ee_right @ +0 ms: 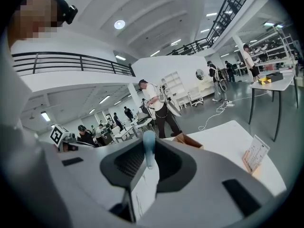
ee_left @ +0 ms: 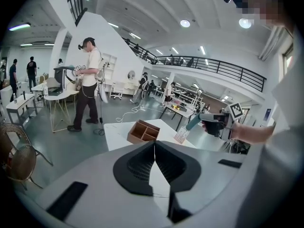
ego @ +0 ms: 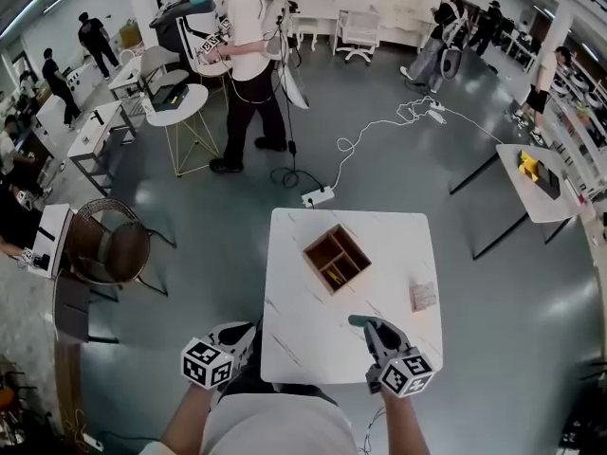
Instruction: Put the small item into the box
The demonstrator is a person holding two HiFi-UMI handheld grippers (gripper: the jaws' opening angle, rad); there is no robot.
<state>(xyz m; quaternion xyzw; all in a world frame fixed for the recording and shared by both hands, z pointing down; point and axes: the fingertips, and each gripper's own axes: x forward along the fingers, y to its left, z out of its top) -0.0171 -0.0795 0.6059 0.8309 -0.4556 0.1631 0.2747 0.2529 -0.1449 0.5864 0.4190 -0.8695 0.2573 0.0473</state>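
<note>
My right gripper [ego: 371, 327] is clamped on the small teal item [ego: 357, 320], over the white table's [ego: 294, 339] near edge, near and right of the wooden box [ego: 336, 258]. My left gripper [ee_left: 153, 151] is closed and empty. The card's [ego: 423, 296] print is too small to read.

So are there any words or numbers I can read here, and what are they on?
Nothing here can be read.
Card on the table: has print, too small and blurred to read.
Left cube and right cube: black-and-white square patterns only, no letters.
Blue thing in the right tongs: no print shows.
</note>
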